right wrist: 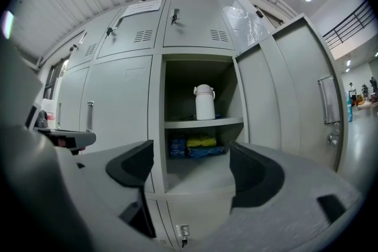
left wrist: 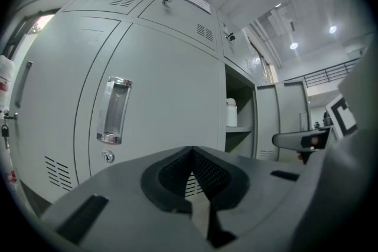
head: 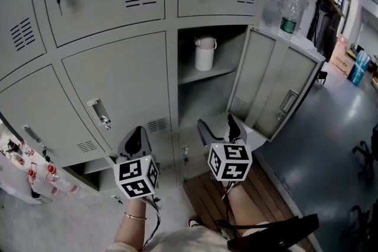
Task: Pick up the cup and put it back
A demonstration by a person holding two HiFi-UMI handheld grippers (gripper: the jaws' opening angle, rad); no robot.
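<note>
White cup on the locker shelf
The smooth, round white plastic cup [right wrist: 204, 102] stood on the flat shelf [right wrist: 177, 124] inside the open grey metal locker [right wrist: 156, 91]. The right gripper [right wrist: 192, 171] hung loose, jaws wide, well apart from it. The left gripper [left wrist: 192, 177] was pinched together on nothing.

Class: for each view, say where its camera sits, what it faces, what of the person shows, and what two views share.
Head view: head-mounted, looking down at lockers; forearm, left tongs, right tongs show.
Left gripper view: on left tongs, facing closed doors; shut jaws show.
Right gripper view: on right tongs, facing open locker; empty jaws apart.
Shared: all show the white cup on its shelf.
</note>
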